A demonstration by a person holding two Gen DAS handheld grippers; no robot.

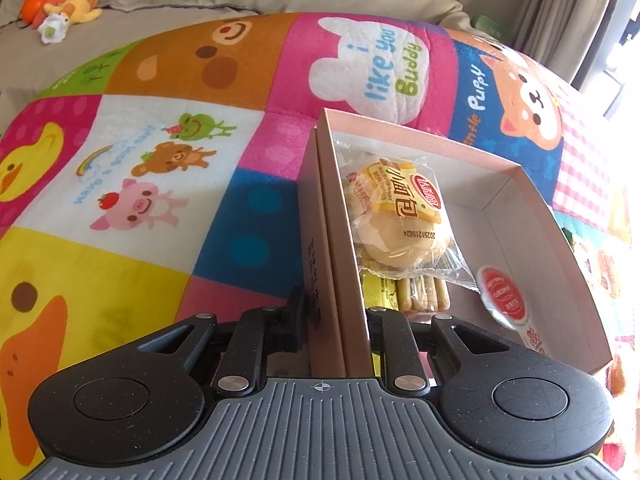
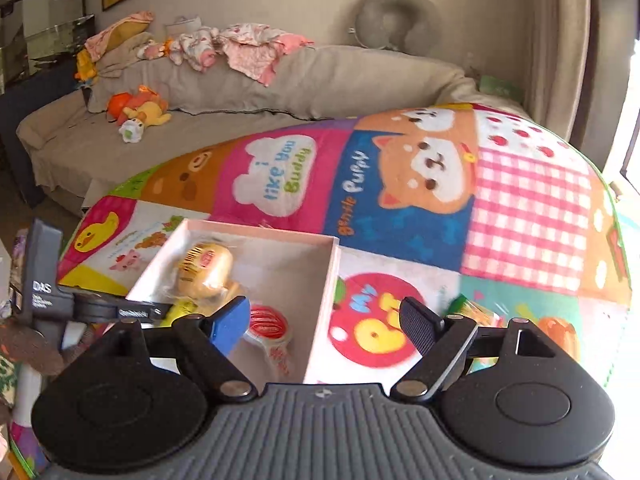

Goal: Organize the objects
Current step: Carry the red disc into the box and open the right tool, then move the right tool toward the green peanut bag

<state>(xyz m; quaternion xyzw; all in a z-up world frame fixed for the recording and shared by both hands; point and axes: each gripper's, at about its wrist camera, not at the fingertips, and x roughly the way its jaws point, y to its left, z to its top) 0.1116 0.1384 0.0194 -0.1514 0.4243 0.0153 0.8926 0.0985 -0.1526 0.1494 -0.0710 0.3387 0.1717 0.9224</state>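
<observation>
The left gripper is pinching the pink box wall; a bun packet stamped "2025121" is lying inside, on a mat saying "i like you Buddy". The right gripper is spreading wide above the box's corner, over a red round packet.

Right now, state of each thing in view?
left gripper: shut on the box wall
right gripper: open, empty, above the box's near corner
pink box: open, no lid, on the mat
bread bun: sealed in wrapper, in the box
biscuit pack: in the box, under the bun
red-capped item: lying in the box
</observation>
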